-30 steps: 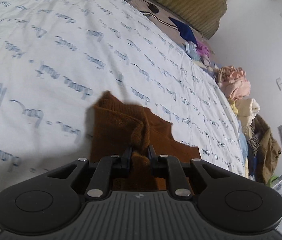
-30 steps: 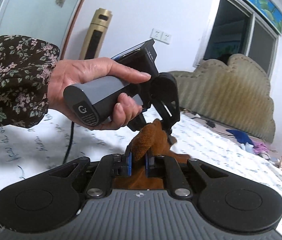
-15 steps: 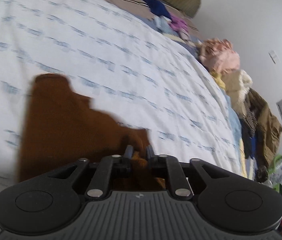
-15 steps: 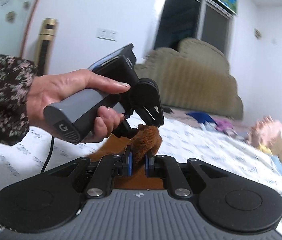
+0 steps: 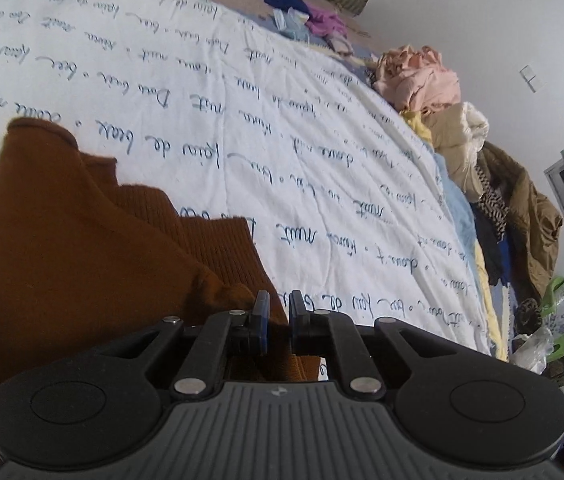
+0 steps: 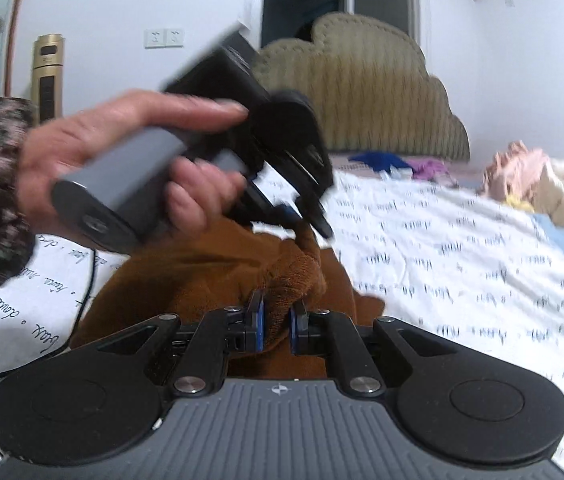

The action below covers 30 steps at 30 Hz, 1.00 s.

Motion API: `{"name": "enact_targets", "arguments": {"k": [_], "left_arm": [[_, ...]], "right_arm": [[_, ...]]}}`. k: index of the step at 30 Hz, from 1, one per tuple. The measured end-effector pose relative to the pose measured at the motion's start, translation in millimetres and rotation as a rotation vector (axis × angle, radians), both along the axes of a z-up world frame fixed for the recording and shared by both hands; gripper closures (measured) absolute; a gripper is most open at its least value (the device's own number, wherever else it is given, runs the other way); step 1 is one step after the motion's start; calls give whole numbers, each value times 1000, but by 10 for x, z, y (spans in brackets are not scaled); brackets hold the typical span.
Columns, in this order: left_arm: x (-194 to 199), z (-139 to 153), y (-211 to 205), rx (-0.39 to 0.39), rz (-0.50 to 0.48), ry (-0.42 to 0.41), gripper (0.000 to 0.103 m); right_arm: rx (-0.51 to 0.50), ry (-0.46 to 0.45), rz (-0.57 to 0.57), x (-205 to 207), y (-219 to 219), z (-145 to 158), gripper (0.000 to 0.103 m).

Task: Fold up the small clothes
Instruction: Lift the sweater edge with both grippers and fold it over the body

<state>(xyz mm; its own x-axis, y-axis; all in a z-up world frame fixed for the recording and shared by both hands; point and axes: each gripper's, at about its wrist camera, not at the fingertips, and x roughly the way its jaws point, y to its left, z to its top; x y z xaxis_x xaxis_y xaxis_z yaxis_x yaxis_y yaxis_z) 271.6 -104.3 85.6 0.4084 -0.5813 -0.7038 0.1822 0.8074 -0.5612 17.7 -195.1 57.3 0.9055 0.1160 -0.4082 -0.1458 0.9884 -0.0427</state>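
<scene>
On bed, over white sheet (image 5: 282, 128) with blue script: brown knit garment (image 5: 82, 248) lies partly spread. Left gripper (image 5: 276, 312) fingers pressed nearly together, pinching edge of garment. Right gripper (image 6: 276, 316) fingers pinching bunched fold of same garment. Left hand (image 6: 114, 160) in floral sleeve grips left gripper handle. Clothes pile (image 5: 422, 76) near far edge of bed.

The white bed sheet printed with blue script (image 5: 242, 92) lies bare and flat beyond the rust-brown knitted garment (image 5: 82, 248), giving wide free passage across the middle. A heap of pink, cream and olive clothes (image 5: 442, 112) lines its far edge. The tufted tan headboard (image 6: 362, 92) closes one end.
</scene>
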Motion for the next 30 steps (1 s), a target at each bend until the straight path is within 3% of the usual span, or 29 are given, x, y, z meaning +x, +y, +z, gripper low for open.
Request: {"name": "enact_targets", "arguments": {"k": [8,11,16,24,28,30], "left_arm": [[-139,29,262,2,0,-35,93],[-235,2,351,-5,-6,-39,93],[-501,11,447,21,-24,-116,93],[-893,-215,233,159,-133,-164,93],[-1026,-263,119,182,-177,-210,93],[-1101,-288,61,198,-183,-238,93]], "right_arm": [[53,55,-69,68,-167,-79,90],[35,37,-87,20,-171,-87,91],[-31,-14,-99,-29,-156,-21,91],[116,201,-112,193,-426,-177,91],[218,181,-159,229,-662,25,87],[296,165,-148,352,-764,154,75]]}}
